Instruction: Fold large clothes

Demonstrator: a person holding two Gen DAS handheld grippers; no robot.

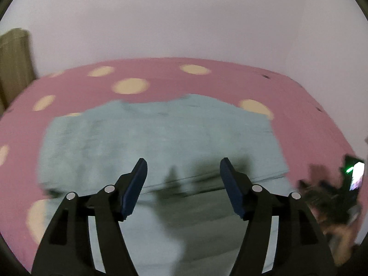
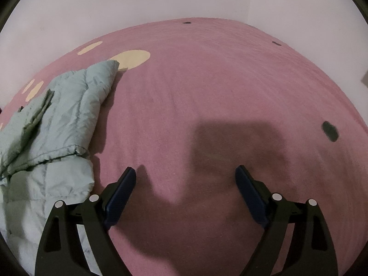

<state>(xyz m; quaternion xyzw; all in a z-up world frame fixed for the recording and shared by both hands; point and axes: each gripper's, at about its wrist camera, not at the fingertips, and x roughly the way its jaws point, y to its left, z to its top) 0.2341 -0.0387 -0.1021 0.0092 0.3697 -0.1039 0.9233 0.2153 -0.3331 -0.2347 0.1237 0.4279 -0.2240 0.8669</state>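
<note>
- Pale blue-green quilted fabric fills the middle of my left wrist view: a padded jacket [image 1: 161, 138] lying flat on the bed, folded over so that a straight lower edge crosses just ahead of my fingers.
- My left gripper [image 1: 183, 172] hangs over the jacket with its two fingers spread wide apart and nothing between them; their dark blue pads [image 1: 135, 188] cast shadows onto the fabric below.
- The bed is covered by a pink sheet [image 1: 299, 119] with large cream dots [image 1: 130, 86], and the jacket rests near its middle, with sheet showing on every side except the near one.
- A plain white wall [image 1: 184, 23] rises behind the bed, and a strip of tan curtain [image 1: 13, 62] shows at the far left edge.
- At the lower right of the left view my other hand [image 1: 340, 237] and its tool show only as a blur.
- In the right wrist view, my right gripper [image 2: 185, 179] is held over bare pink sheet [image 2: 218, 87], fingers wide apart and gripping nothing, with a broad shadow on the sheet ahead of them.
- Here the jacket [image 2: 59, 124] lies to the left, beside the gripper and apart from it, creased, with one layer folded over another.
- A few small dark oval spots [image 2: 330, 131] mark the sheet towards the right and far edges.
</note>
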